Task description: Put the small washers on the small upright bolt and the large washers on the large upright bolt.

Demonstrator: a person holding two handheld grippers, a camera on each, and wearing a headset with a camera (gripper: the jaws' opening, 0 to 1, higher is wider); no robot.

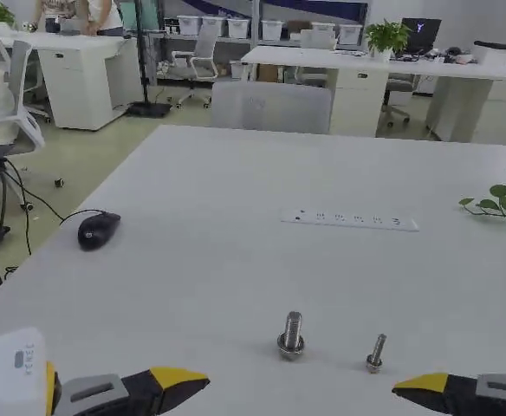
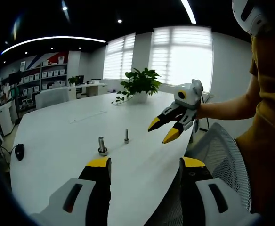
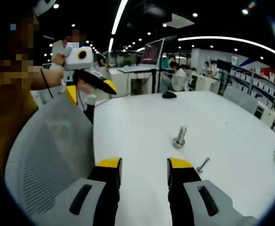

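Large upright bolt (image 1: 291, 336) near small upright bolt (image 1: 375, 354); left hand-held gripper (image 2: 146, 165), right hand-held gripper (image 3: 144, 164) agape, empty.

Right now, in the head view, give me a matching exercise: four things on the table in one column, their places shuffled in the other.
Things:
1. large upright bolt
2. small upright bolt
3. black computer mouse
4. white power strip

Places:
A. lies flat, beyond both bolts
B. far left, apart from the rest
C. stands right of the other bolt
D. stands left of the other bolt

Pairs: 1-D, 2-C, 3-B, 4-A
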